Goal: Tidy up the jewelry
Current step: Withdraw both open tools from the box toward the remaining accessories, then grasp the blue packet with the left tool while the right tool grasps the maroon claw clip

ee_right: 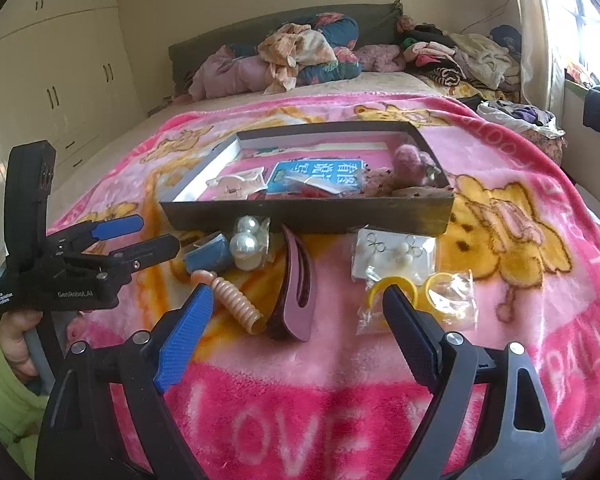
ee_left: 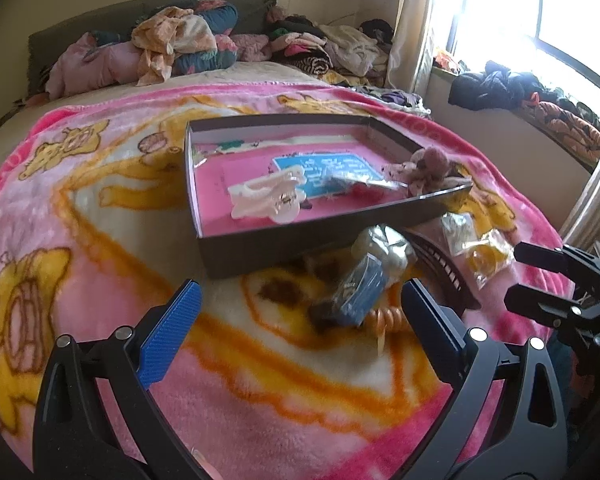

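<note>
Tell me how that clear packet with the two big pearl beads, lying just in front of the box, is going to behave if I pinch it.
The pearl packet looks like thin glossy film, so it will probably crinkle and flop, and the pads may slip. The round beads inside could roll and shift the weight. It lies against the blue card, beside the box, so nudging it may drag the card along.

Cream wardrobe (ee_right: 52, 80), bright window (ee_left: 540, 20), clothes-strewn bed (ee_right: 340, 84)

Bed w/ pink cartoon blanket (ee_right: 500, 168) carries: dark open box (ee_right: 308, 216), pearl packet (ee_right: 247, 246), spiral hair tie (ee_right: 236, 300), mauve hair clip (ee_right: 296, 292), earring card (ee_right: 394, 256), bagged yellow rings (ee_right: 420, 292); clothes pile (ee_right: 300, 52) at headboard.
</note>
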